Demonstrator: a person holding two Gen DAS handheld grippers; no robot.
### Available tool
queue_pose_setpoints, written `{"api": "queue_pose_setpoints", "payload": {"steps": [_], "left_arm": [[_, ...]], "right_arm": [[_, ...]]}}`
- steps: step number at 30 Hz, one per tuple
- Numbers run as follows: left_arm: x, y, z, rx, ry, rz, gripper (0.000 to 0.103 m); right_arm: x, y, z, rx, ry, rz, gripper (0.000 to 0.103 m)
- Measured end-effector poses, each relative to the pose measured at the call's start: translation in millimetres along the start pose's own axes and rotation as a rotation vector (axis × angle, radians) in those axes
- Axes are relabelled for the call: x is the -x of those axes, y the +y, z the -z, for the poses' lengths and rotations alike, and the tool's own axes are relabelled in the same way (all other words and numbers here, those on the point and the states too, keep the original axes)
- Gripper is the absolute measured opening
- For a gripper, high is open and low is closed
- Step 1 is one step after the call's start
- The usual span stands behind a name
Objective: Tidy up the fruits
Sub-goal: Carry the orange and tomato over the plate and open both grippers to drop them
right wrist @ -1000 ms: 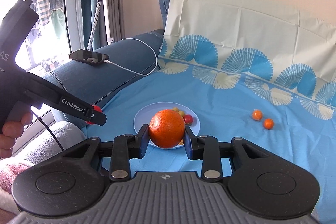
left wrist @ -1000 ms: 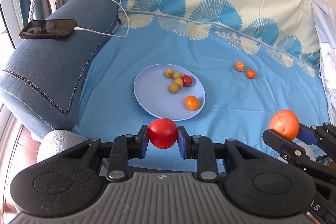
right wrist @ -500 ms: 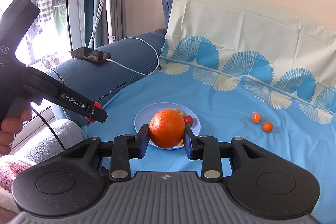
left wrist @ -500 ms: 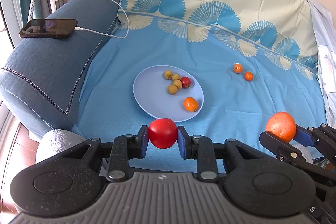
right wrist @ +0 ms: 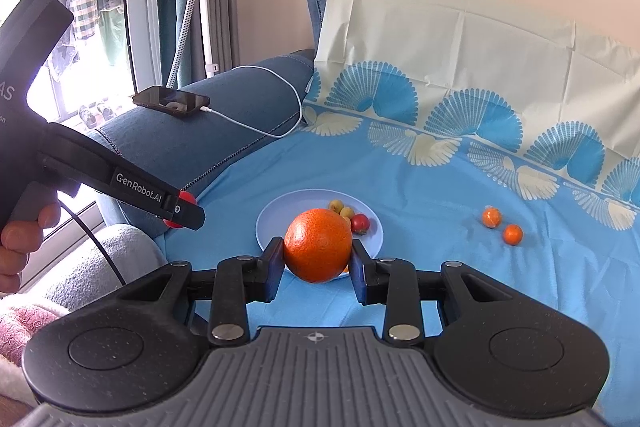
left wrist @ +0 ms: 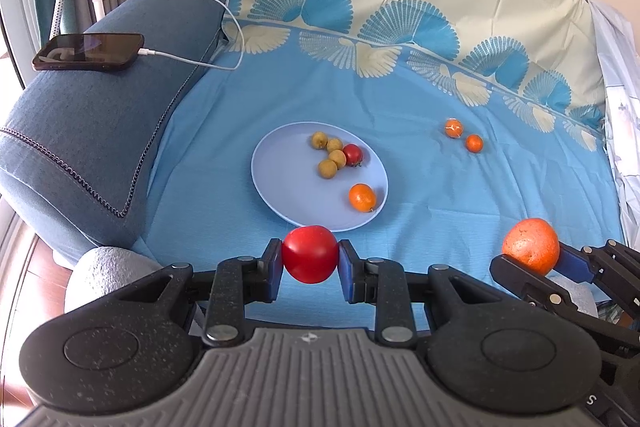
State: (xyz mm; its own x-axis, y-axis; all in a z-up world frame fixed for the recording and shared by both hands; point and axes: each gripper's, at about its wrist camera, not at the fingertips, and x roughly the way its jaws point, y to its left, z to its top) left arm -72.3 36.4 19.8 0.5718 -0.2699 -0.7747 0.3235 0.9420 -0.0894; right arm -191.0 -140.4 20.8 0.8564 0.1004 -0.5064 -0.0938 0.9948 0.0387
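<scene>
My left gripper (left wrist: 310, 259) is clamped on a red tomato (left wrist: 310, 254), one blue pad pressed to each side, and I hold it in the air just short of the near rim of the pale blue plate (left wrist: 288, 195). My right gripper (right wrist: 318, 259) is clamped the same way on a large orange (right wrist: 318, 245), also raised, with the plate (right wrist: 268, 227) showing behind it. From the left camera I see the orange (left wrist: 530, 246) off to the right, level with the tomato and well apart from it. The plate lies on a blue cloth (left wrist: 440, 195) spread over the sofa seat. On it sit four small yellow-green fruits (left wrist: 331, 157) clustered together, a small red tomato (left wrist: 353, 155) touching that cluster, and a small orange fruit (left wrist: 362, 198) alone near the right rim. Two more small orange fruits (left wrist: 464, 135) lie side by side on the cloth, to the right of the plate and well apart from it. A phone (left wrist: 88, 51) rests on the blue sofa arm (left wrist: 80, 123), with a white cable (left wrist: 224, 23) plugged into it.
</scene>
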Motion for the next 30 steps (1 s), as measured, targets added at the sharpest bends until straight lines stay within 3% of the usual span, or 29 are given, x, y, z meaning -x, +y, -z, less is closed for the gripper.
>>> {"api": "queue_pose_setpoints", "payload": {"steps": [30], "left_arm": [[-28,11,-14,0.039,0.036,-0.005,0.032]], "right_arm": [[-27,-8,-3,-0.021,0.051,-0.013,0.036]]}}
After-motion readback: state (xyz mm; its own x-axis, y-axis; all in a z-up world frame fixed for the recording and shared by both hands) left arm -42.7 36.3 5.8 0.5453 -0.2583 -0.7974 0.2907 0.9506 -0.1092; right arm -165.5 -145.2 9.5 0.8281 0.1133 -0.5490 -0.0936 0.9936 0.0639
